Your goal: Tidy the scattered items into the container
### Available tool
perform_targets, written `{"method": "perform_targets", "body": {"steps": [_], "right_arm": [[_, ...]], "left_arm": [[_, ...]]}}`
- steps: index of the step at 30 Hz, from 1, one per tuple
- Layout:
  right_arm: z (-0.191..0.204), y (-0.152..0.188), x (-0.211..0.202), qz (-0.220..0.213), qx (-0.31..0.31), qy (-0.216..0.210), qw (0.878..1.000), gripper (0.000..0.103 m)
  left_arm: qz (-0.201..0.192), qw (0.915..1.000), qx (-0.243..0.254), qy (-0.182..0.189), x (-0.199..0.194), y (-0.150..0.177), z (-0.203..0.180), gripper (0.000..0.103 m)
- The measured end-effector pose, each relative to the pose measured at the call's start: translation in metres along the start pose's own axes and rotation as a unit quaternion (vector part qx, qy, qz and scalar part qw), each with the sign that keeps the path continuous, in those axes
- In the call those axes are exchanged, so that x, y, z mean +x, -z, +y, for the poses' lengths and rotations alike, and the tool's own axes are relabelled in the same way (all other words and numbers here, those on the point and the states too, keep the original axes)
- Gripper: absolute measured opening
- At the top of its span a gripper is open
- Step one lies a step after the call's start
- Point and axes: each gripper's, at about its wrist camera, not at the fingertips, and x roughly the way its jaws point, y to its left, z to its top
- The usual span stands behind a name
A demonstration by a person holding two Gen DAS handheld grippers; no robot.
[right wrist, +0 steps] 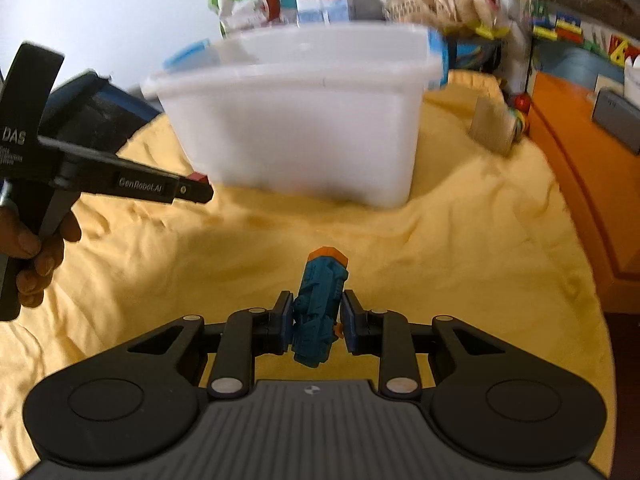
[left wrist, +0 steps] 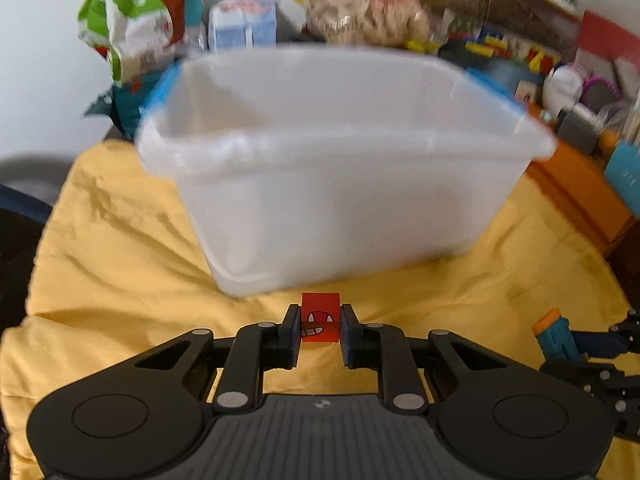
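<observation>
Yellow wrinkled cloth (left wrist: 120, 248) covers the work surface, and one translucent white container (left wrist: 336, 184) with blue rim clips stands on it at about twelve o'clock in both wrist views, its mouth facing up. Behind the container, a cluttered backdrop holds one green-and-white snack bag (left wrist: 136, 20), one small blue-and-white carton (left wrist: 244, 24) and one clear bag of pale puffed snacks (left wrist: 360, 8). Two grippers are in play. One left gripper (left wrist: 320, 322) has its jaws narrowed onto one red cube (left wrist: 320, 312) printed with a toothy cartoon mouth; the cube is held just short of the container's near wall, low over the cloth. One right gripper (right wrist: 314, 316) is closed around one teal toy blaster (right wrist: 320, 300) with an orange tip, the tip pointing toward twelve o'clock, well short of the container. From the right wrist view the left gripper (right wrist: 196, 190) reaches in from nine o'clock, the person's left hand (right wrist: 32, 252) wrapped around its handle. One orange cabinet (right wrist: 580, 184) edges the cloth at three o'clock.
</observation>
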Motion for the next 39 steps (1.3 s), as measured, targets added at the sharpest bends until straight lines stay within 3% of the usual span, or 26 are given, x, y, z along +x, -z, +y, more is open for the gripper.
{"method": "perform_targets", "body": {"steps": [7, 12, 16, 20, 30, 32, 33, 34, 35, 36, 37, 39], "right_arm": [[0.008, -0.067, -0.055, -0.077, -0.007, -0.012, 0.997, 0.029], [0.012, -0.120, -0.075, -0.109, -0.005, -0.023, 0.994, 0.029], [0.012, -0.151, -0.071, -0.114, -0.011, -0.021, 0.993, 0.029], [0.007, -0.170, -0.046, -0.084, 0.002, -0.028, 0.996, 0.029], [-0.015, -0.193, 0.014, -0.014, 0.022, -0.020, 0.999, 0.029], [-0.020, -0.196, 0.026, 0.004, 0.028, -0.017, 0.999, 0.029], [-0.023, -0.197, 0.032, 0.016, 0.029, -0.014, 0.999, 0.032], [-0.025, -0.198, 0.039, 0.027, 0.031, -0.009, 0.999, 0.036], [-0.027, -0.198, 0.044, 0.036, 0.034, -0.006, 0.999, 0.043], [-0.028, -0.198, 0.048, 0.042, 0.034, 0.000, 0.999, 0.059], [-0.028, -0.198, 0.049, 0.042, 0.030, 0.004, 0.999, 0.064], [-0.028, -0.197, 0.049, 0.041, 0.018, 0.010, 0.999, 0.066]], "left_arm": [[-0.043, 0.9991, -0.001, -0.004, -0.065, -0.041, 0.005, 0.022], [-0.062, 0.9980, -0.002, -0.013, -0.100, -0.085, 0.013, 0.022], [-0.075, 0.9970, -0.008, -0.018, -0.114, -0.118, 0.016, 0.022], [-0.076, 0.9969, -0.013, -0.015, -0.110, -0.143, 0.015, 0.022], [-0.022, 0.9991, -0.029, -0.023, -0.052, -0.168, 0.020, 0.023], [0.001, 0.9993, -0.026, -0.027, -0.035, -0.169, 0.020, 0.028], [0.020, 0.9991, -0.025, -0.029, -0.024, -0.169, 0.021, 0.033], [0.041, 0.9982, -0.026, -0.034, -0.013, -0.168, 0.021, 0.046], [0.061, 0.9969, -0.026, -0.043, -0.002, -0.166, 0.022, 0.050], [0.074, 0.9955, -0.025, -0.054, 0.006, -0.164, 0.022, 0.050], [0.082, 0.9942, -0.024, -0.066, 0.010, -0.163, 0.023, 0.050], [0.088, 0.9928, -0.029, -0.076, 0.013, -0.160, 0.025, 0.054]]}}
